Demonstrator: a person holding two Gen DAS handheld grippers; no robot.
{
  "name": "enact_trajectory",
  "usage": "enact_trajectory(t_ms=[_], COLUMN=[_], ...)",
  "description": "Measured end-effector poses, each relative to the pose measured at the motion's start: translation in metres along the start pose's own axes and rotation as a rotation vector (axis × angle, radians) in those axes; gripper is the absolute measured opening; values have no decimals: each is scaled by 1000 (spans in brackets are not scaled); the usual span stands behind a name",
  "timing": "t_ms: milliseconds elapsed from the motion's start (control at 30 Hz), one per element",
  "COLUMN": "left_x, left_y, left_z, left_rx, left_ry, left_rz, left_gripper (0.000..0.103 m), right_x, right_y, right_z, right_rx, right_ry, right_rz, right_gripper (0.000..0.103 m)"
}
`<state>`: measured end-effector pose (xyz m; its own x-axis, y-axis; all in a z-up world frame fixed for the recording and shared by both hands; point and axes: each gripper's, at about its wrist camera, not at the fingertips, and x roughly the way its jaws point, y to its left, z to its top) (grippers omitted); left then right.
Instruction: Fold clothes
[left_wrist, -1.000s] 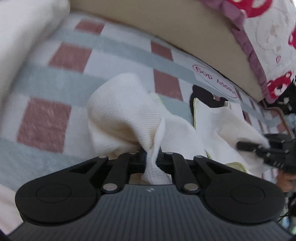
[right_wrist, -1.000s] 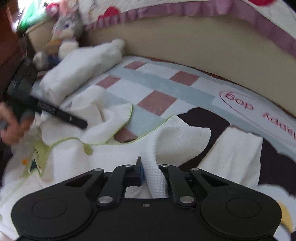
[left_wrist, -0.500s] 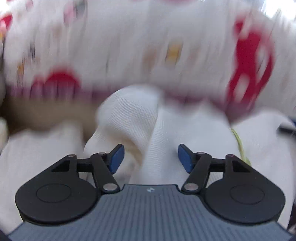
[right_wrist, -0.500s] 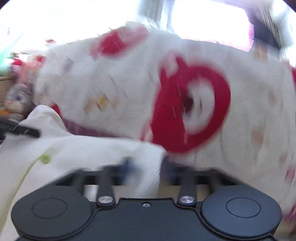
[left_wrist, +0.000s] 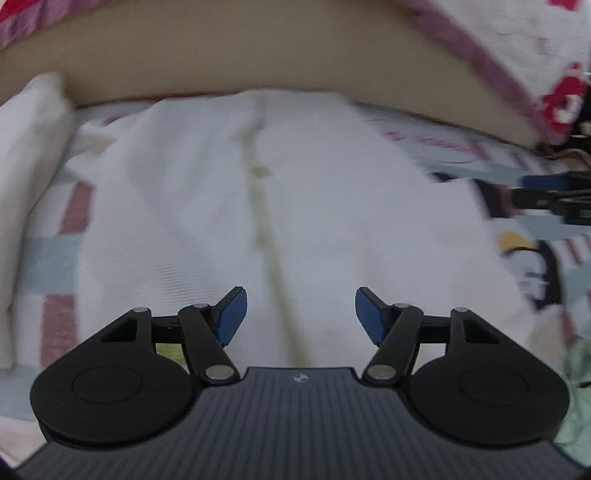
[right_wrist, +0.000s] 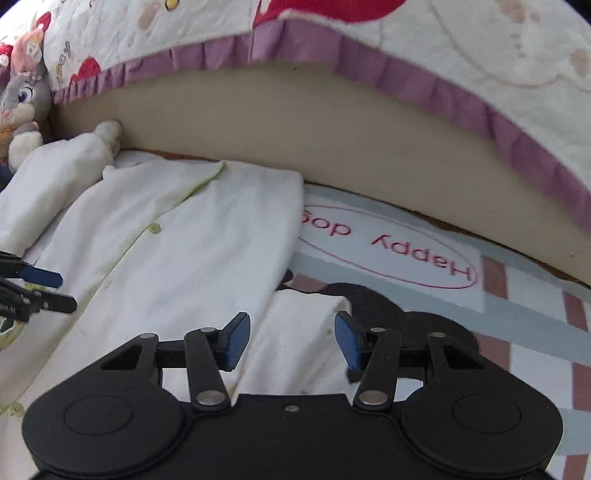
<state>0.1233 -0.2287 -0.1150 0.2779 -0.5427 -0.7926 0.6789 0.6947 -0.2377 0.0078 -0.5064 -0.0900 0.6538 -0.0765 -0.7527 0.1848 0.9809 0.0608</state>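
— So, what does the left wrist view give?

— Blurred, mostly. The left tool (left_wrist: 299, 314) sits at the bottom centre, its blue pads (left_wrist: 231, 318) standing wide apart with nothing pressed between them. Beyond them the white waffle-knit garment with pale green piping (left_wrist: 258, 206) fills the middle of the frame, spread flat on the checked play mat of pink, grey-blue and white squares (left_wrist: 55, 258). The green piping runs from upper centre down toward the gap between the pads.

— Anything else?

— A rolled white cloth bundle (left_wrist: 26, 177) along the left edge, a beige foam mattress side (left_wrist: 277, 55) across the top, and the right tool (left_wrist: 554, 192) poking in at the right edge.

— And the right wrist view?

— Sharper. The right tool (right_wrist: 291, 341) is at the bottom centre, pads wide, gripping nothing. Between and just beyond them lies a narrow folded part of the garment (right_wrist: 303, 332), probably a sleeve. The garment's body (right_wrist: 184, 251) spreads over the left half, with a small green button (right_wrist: 155, 229) on its placket.

— Where does it reach?

— Its far edge lies close to the mattress side (right_wrist: 332, 122), which curves across the upper frame under a white quilt with a purple ruffle and red prints (right_wrist: 406, 48). The mat (right_wrist: 517, 295) shows right of the garment, with an oval reading "Happy dog" (right_wrist: 384, 245) upside down.

— The left edge?

— The left tool's (right_wrist: 37, 288) fingers enter over the garment at middle left, the white bundle (right_wrist: 55, 177) sits above them, and a grey plush rabbit (right_wrist: 22, 99) is in the upper left corner.
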Motion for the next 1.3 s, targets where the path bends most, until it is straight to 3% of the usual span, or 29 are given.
enact_trajectory(t_ms=[133,200,233,300,500,633,700,767,867,900,933,967,1000,1033,1200,1300], left_x=[-15,-17,-18,-18,8,25,29,31,36,36,34,31,27,23,-6,-14], left_y=[-38,-59,-70,-91,-133,-153,-154,-151,-148,-148,-147,-146,-146,-147,-144,-152], left_z=[-12,-21,-25,-33,-40,-44,-45,-48,-51,-52,-53,-53,-52,-50,-42,-47], left_rx=[45,84,103,142,233,312,301,272,286,291,291,291,289,286,229,276], left_ry=[10,31,42,62,131,223,230,251,284,277,266,254,235,217,117,115], left_rz=[-146,-197,-222,-267,-212,-58,-58,-81,-61,-46,-42,-38,-33,-26,16,38], left_gripper=[64,63,63,63,64,67,67,66,59,45,29,23,13,9,8,8], right_x=[-11,-15,-18,-19,-11,2,7,12,14,14,12,11,8,3,-43,-61], right_y=[-13,-17,-19,-26,-49,-45,-37,-33,-27,-22,-16,-9,-5,-3,-20,-34], right_z=[-21,-40,-50,-64,-93,-97,-97,-98,-103,-104,-106,-107,-109,-108,-91,-84], right_rx=[83,96,101,131,265,288,262,260,243,217,170,119,79,63,35,-105], right_ry=[9,64,101,123,154,219,221,225,188,180,172,164,146,125,-39,-51], right_rz=[42,78,94,97,55,13,39,30,-24,-39,-43,-45,-45,-53,-274,-494], right_gripper=[56,41,25,25,33,34,41,57,63,63,52,11,3,3,2,3])
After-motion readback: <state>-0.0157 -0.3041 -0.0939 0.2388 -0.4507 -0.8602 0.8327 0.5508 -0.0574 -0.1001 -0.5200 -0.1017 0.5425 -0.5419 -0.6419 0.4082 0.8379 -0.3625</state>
